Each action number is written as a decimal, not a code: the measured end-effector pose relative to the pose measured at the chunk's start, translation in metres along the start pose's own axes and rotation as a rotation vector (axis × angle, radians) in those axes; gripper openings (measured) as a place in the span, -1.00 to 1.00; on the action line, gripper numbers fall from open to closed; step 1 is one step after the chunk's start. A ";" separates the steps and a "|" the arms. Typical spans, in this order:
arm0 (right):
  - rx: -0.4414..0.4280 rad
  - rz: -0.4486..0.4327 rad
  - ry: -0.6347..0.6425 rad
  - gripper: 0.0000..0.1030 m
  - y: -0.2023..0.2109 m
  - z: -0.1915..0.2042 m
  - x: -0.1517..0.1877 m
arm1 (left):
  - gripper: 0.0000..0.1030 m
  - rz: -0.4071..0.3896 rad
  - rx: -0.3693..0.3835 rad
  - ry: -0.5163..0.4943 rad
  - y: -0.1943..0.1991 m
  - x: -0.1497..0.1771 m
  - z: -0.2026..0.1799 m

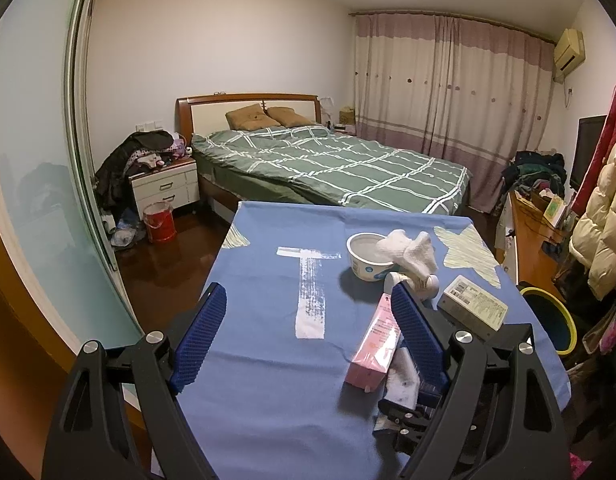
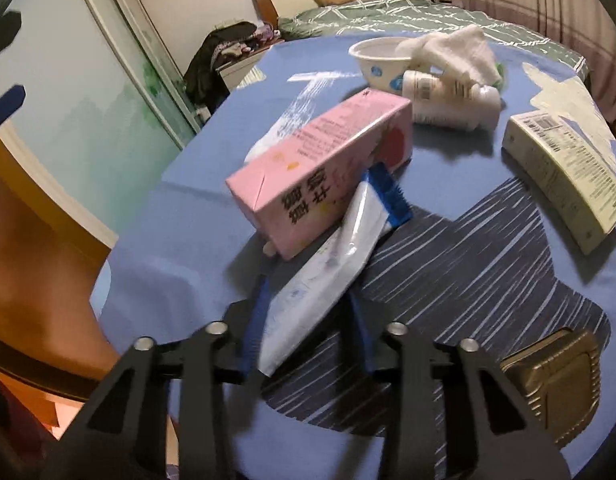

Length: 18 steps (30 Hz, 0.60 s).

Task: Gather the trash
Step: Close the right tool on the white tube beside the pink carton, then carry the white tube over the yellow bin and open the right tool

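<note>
Your table [image 1: 267, 400] wears a blue cloth [image 2: 179, 240]; on it lie a pink box [image 2: 320, 160], bowl [image 1: 368, 258], bottle [image 2: 448, 100], cream box [image 2: 564, 176], pouch [image 2: 320, 288], and tin [image 2: 548, 384].

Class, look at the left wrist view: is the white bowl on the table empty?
No: a white cloth lies draped over the rim of the bowl.

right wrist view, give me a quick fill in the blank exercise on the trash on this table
1. The right hand-held gripper has its fingers around a white ____.
2. The carton leaning over that item is ____ in colour.
3. The white towel hangs over the rim of a paper ____.
4. The tablecloth is mostly ____.

Missing words: plastic packet; pink; bowl; blue
</note>
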State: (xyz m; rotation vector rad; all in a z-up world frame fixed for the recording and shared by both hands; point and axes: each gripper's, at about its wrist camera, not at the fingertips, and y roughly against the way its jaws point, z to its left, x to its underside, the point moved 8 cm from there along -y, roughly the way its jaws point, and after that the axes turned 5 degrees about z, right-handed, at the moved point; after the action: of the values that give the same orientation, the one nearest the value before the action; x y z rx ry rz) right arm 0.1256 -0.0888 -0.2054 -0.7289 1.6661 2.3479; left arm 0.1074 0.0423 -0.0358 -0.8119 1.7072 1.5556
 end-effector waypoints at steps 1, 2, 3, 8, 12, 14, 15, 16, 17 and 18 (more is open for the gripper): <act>0.005 0.001 0.004 -0.56 0.001 -0.001 0.000 | 0.62 0.002 0.002 0.001 0.000 0.001 0.000; 0.011 -0.002 0.004 -0.58 0.002 -0.004 0.000 | 0.62 0.005 0.006 0.001 -0.001 0.002 0.000; 0.021 -0.008 0.004 -0.60 0.004 -0.007 0.000 | 0.62 0.007 0.010 0.000 -0.002 0.002 0.000; 0.066 -0.081 -0.012 -0.85 0.024 -0.028 -0.003 | 0.62 0.018 0.023 -0.001 -0.008 0.004 -0.004; 0.069 -0.152 -0.042 -0.85 0.046 -0.046 -0.012 | 0.62 0.034 0.031 -0.015 -0.015 0.004 -0.013; 0.067 -0.182 -0.061 -0.85 0.058 -0.059 -0.016 | 0.62 0.043 0.038 -0.028 -0.019 0.004 -0.022; 0.066 -0.192 -0.068 -0.85 0.063 -0.064 -0.017 | 0.62 0.046 0.040 -0.033 -0.021 0.005 -0.025; 0.070 -0.212 -0.080 -0.85 0.071 -0.074 -0.019 | 0.62 0.051 0.044 -0.040 -0.024 0.005 -0.031; 0.073 -0.221 -0.087 -0.85 0.075 -0.080 -0.021 | 0.62 0.058 0.049 -0.048 -0.027 0.005 -0.037; 0.081 -0.237 -0.101 -0.85 0.083 -0.091 -0.022 | 0.62 0.062 0.053 -0.054 -0.030 0.006 -0.041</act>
State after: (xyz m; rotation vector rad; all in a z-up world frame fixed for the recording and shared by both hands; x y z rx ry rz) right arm 0.1368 -0.1995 -0.1483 -0.7350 1.5303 2.1069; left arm 0.1255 -0.0014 -0.0555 -0.6907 1.7419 1.5525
